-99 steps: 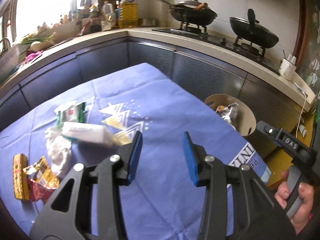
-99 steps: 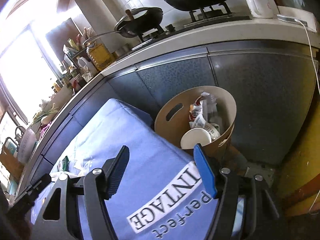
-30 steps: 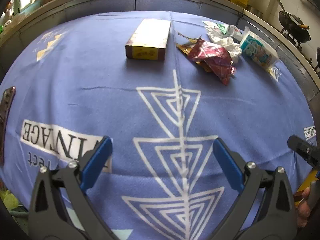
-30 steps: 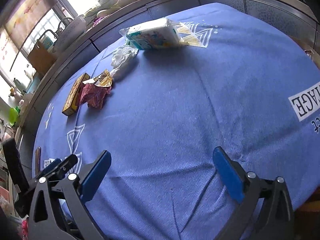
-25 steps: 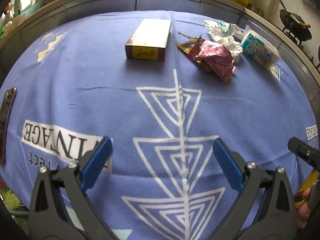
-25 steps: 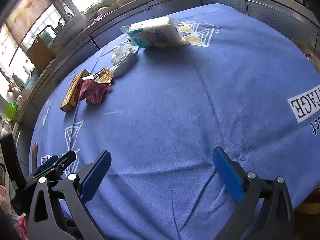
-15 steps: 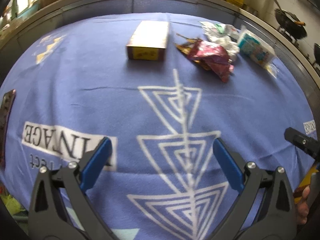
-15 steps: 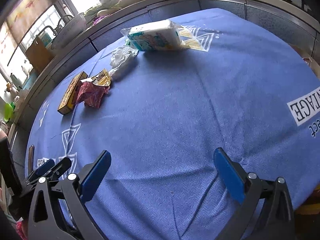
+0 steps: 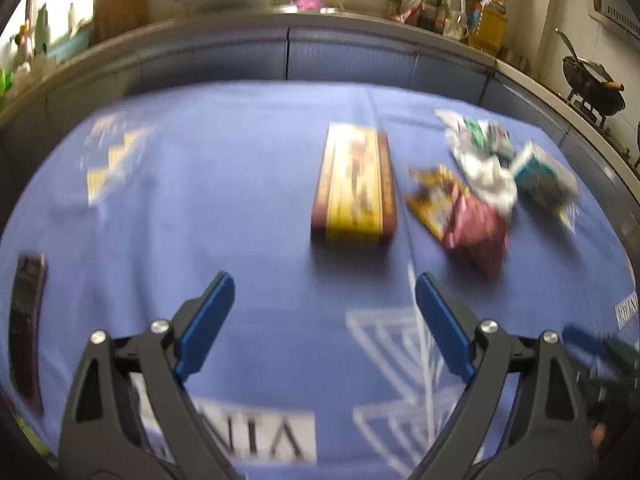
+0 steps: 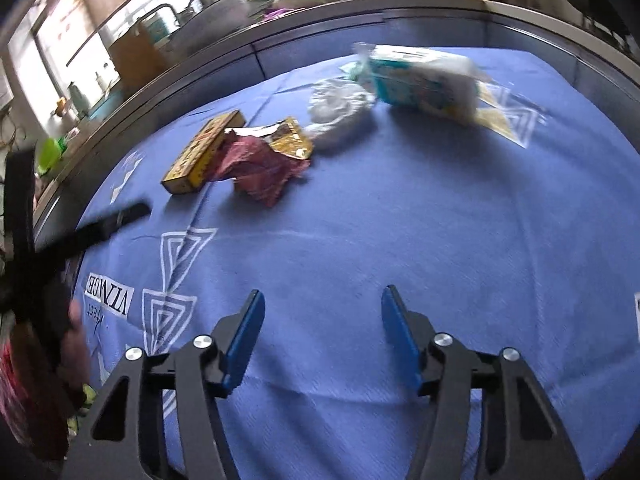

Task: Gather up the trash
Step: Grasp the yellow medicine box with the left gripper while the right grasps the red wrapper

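Note:
Trash lies on the blue tablecloth (image 9: pixel 240 184). A flat yellow and brown box (image 9: pixel 354 188) lies just ahead of my left gripper (image 9: pixel 324 300), which is open and empty. Right of the box lie a red and gold wrapper (image 9: pixel 468 220), a crumpled white tissue (image 9: pixel 486 172) and a teal and white tissue pack (image 9: pixel 544 178). In the right wrist view the box (image 10: pixel 204 152), the wrapper (image 10: pixel 264 160), the tissue (image 10: pixel 340 106) and the pack (image 10: pixel 424 80) lie far ahead of my right gripper (image 10: pixel 324 304), which is open and empty.
A dark phone (image 9: pixel 26 304) lies at the table's left edge. A kitchen counter (image 9: pixel 280 20) with bottles and pans curves behind the table. The left gripper's tip (image 10: pixel 124 214) shows at the left of the right wrist view.
Both grippers have moved forward toward the trash, and both have narrowed their jaws. The box now lies close in front of the left gripper.

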The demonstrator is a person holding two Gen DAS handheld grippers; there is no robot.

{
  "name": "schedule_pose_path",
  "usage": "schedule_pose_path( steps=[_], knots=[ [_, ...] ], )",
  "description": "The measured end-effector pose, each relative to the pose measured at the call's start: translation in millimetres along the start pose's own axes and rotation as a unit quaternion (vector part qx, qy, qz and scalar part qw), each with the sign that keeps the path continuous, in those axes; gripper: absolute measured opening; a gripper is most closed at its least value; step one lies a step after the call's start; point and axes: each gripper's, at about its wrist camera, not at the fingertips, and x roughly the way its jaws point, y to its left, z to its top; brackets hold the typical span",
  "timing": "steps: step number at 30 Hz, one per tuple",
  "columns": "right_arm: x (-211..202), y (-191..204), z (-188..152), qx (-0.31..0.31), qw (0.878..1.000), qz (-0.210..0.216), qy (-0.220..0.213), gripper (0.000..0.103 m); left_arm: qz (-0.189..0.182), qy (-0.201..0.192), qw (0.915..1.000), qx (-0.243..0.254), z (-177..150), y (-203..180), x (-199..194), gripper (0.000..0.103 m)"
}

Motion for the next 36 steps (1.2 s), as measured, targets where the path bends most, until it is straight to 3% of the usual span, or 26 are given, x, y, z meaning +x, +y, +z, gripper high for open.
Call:
schedule_pose_path(
  steps=[3, 10, 12, 13, 14, 22, 25, 27, 30, 36],
  knots=[
    [3, 5, 0, -0.009, 1.000, 0.003, -0.003, 0.057, 0.004, -0.014, 0.9998, 0.012, 23, -5, 14, 0.088],
    [8, 4, 15, -0.018, 0.999, 0.032, -0.008, 0.057, 0.000, 0.004, 0.9999, 0.011, 43, -17, 50, 0.088],
    [9, 7, 26, -0.029, 0.999, 0.035, -0.020, 0.057, 0.007, 0.003, 0.9999, 0.013, 42, -19, 55, 0.080],
    [13, 10, 33, -0.040, 0.998, 0.035, -0.024, 0.057, 0.006, 0.007, 0.9998, 0.016, 42, -19, 59, 0.067],
    [17, 11, 41, -0.047, 0.998, 0.039, -0.023, 0.057, 0.002, 0.010, 0.9998, 0.015, 41, -19, 60, 0.060],
    [53, 33, 87, -0.107, 0.992, 0.066, -0.028, 0.057, -0.003, -0.004, 0.9999, 0.009, 21, 7, 25, 0.058],
    [67, 36, 90, -0.107, 0.992, 0.072, -0.009, 0.043, -0.011, -0.003, 0.9999, 0.008, 9, 15, 10, 0.058],
    [73, 37, 86, -0.104, 0.991, 0.080, 0.004, 0.025, -0.015, -0.001, 0.9999, 0.006, -1, 19, 1, 0.058],
    [69, 43, 69, -0.106, 0.990, 0.086, 0.020, 0.012, -0.023, 0.011, 0.9997, 0.000, -15, 23, -9, 0.058],
    [44, 43, 37, -0.089, 0.990, 0.106, 0.020, 0.010, -0.011, 0.012, 0.9999, 0.004, -34, 16, -23, 0.059]
  ],
)
